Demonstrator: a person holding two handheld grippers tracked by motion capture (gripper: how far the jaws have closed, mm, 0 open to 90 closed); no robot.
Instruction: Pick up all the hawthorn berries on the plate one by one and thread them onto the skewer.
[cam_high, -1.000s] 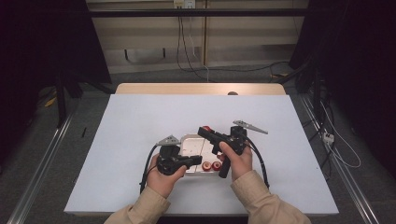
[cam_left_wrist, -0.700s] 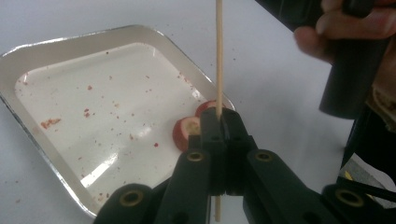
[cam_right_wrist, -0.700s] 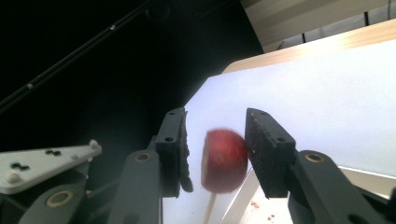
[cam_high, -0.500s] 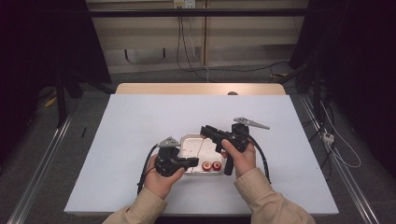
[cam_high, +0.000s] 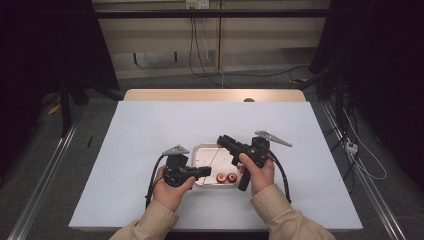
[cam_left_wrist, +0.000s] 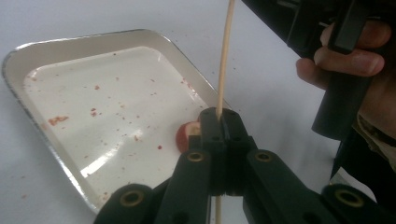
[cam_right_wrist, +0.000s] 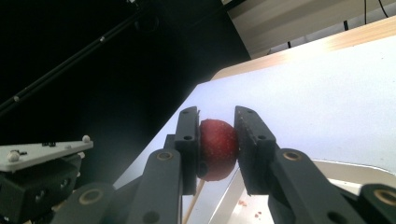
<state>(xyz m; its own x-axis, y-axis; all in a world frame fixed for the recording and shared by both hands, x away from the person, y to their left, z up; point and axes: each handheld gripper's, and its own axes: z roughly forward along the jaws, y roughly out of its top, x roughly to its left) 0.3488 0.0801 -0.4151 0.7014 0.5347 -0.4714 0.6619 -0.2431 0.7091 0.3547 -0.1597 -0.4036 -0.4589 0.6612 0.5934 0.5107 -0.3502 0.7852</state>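
My left gripper (cam_left_wrist: 219, 114) is shut on a thin wooden skewer (cam_left_wrist: 224, 56), which stands up out of its jaws over the white tray (cam_left_wrist: 28, 60). A red strawberry piece (cam_left_wrist: 186, 136) lies in the tray just behind the jaws. My right gripper (cam_right_wrist: 217, 116) is shut on a whole red strawberry (cam_right_wrist: 217, 148), with the skewer (cam_right_wrist: 194, 198) running up to its underside. In the high view the left gripper (cam_high: 209, 171) points right at the tray's near edge. The right gripper (cam_high: 221, 139) points up-left above the tray (cam_high: 205, 149).
Two red strawberry pieces (cam_high: 220, 177) (cam_high: 231, 177) lie at the tray's near right corner, and red specks dot the tray floor. The white table top (cam_high: 150, 125) spreads around it, its wooden far edge (cam_high: 215, 95) behind. Cables trail from both grippers toward the person.
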